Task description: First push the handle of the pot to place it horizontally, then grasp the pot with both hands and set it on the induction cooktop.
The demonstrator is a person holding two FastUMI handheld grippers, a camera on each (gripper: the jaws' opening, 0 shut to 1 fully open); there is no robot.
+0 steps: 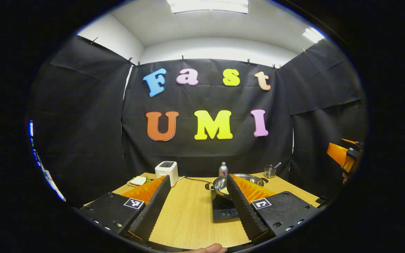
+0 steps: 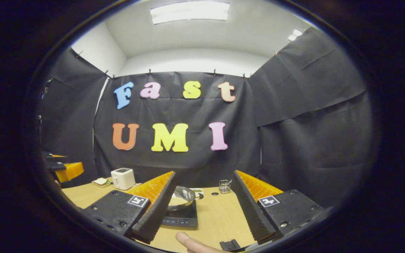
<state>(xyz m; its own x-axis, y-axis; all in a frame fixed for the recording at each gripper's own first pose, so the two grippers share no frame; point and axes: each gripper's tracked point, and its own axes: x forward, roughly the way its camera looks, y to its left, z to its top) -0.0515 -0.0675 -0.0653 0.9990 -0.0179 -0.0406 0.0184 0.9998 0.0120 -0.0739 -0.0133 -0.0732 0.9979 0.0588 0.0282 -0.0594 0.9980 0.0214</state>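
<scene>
Pot (image 1: 237,182) is sitting on the induction cooktop (image 1: 223,209), so our job looks done. We are holding the left gripper (image 1: 197,207) and right gripper (image 2: 202,207) wide apart, gripping nothing, up above the table (image 1: 188,218).

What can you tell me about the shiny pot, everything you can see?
The pot is a round, shallow, silvery metal bowl shape with a bright rim, standing upright on the flat black induction cooktop on the wooden table. Something pale lies inside it. In the left gripper view a small dark handle sticks out at its left side. Gripper fingers in front hide part of it in both views, but neither gripper touches it; both are open and held back.
</scene>
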